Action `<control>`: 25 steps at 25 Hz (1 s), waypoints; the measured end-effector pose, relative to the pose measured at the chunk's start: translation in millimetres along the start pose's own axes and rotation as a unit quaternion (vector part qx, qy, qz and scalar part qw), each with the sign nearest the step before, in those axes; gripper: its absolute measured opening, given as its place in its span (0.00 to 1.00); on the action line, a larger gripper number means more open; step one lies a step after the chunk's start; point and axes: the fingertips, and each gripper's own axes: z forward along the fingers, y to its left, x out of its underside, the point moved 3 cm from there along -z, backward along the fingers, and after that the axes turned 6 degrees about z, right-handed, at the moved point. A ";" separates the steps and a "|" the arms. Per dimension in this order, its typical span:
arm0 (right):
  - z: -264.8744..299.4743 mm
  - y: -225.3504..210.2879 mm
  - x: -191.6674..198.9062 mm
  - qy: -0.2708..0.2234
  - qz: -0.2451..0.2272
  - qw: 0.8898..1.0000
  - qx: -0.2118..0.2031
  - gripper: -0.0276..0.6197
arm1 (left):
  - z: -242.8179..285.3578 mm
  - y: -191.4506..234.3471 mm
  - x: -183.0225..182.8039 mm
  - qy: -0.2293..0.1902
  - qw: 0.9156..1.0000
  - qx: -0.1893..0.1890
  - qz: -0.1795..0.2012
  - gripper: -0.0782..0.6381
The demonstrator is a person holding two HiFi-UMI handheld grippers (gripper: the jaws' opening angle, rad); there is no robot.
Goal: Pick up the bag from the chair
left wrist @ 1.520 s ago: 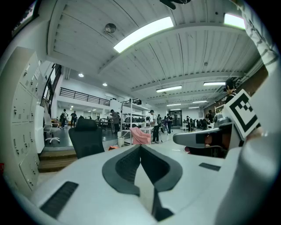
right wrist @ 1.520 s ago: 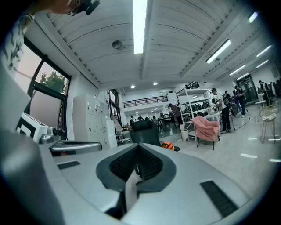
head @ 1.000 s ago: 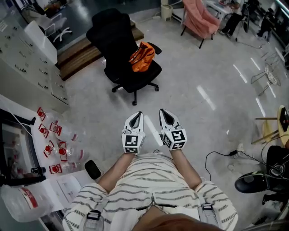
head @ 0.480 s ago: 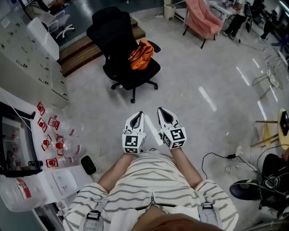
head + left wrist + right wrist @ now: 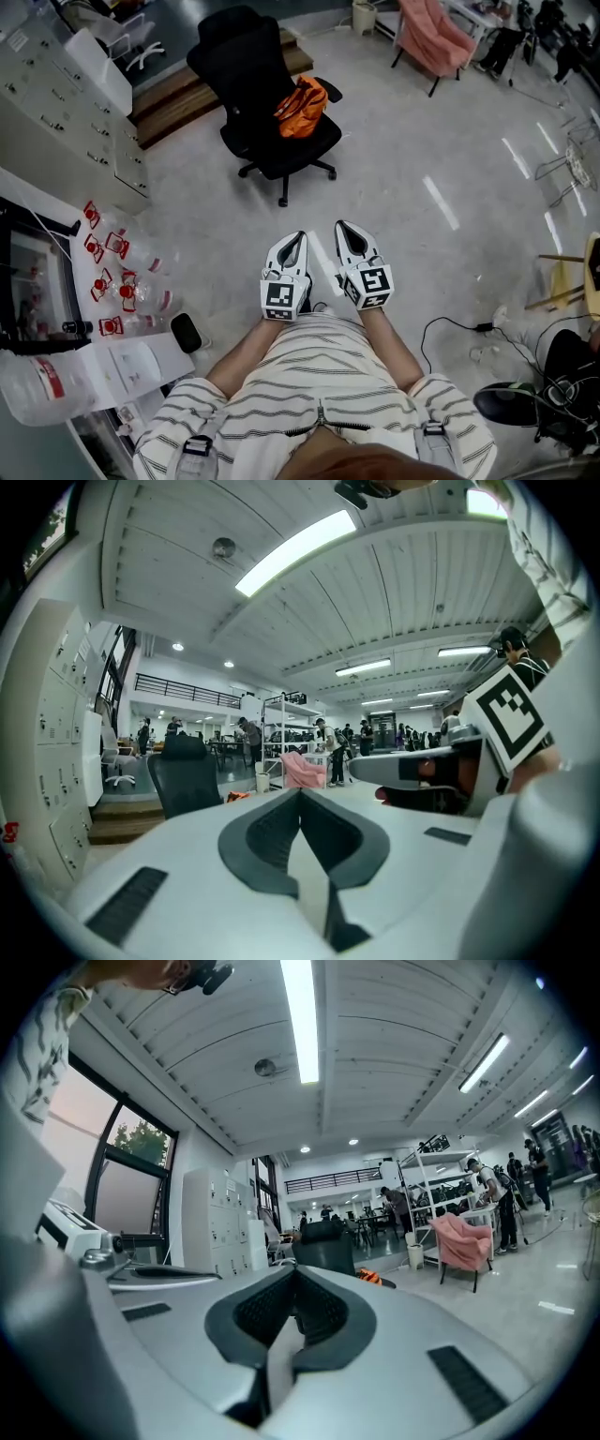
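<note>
At the left edge of the head view a white surface [image 5: 155, 354] is seen. Clear bottles with red labels [image 5: 117, 300] are laid along its far edge, and printed sheets [image 5: 131, 373] are kept near its right corner. A small black object [image 5: 188, 331] is found just beside that corner; what it is cannot be told. Behind the surface a row of grey lockers [image 5: 56, 103] is placed.

Further right, a black office chair [image 5: 246, 70] is standing on the pale floor [image 5: 422, 159]. The orange bag [image 5: 302, 106] is lying on its seat, at the far right corner, leaned toward the backrest. It is well apart from both tongs. In the left gripper view the chair [image 5: 185, 775] is seen far away, with a little of the bag [image 5: 239, 797] beside it.

The left tongs [image 5: 296, 237] are held low in front of the striped shirt [image 5: 309, 375], pointed toward the chair. Their two jaws are pressed together and nothing is kept between them [image 5: 300, 791]. The right tongs [image 5: 343, 227] are held just beside them, also brought fully together and empty [image 5: 295, 1271]. In the right gripper view the chair [image 5: 323, 1246] and the bag [image 5: 372, 1278] are seen straight ahead.

At the top right a pink armchair [image 5: 436, 42] is placed, and black cables [image 5: 450, 330] are lying on the floor at the right.
</note>
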 end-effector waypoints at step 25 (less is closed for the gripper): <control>160.4 -90.6 -17.2 0.032 -0.020 0.999 0.012 0.07 | 174.0 86.9 2.4 0.008 1.000 0.013 -0.021 0.14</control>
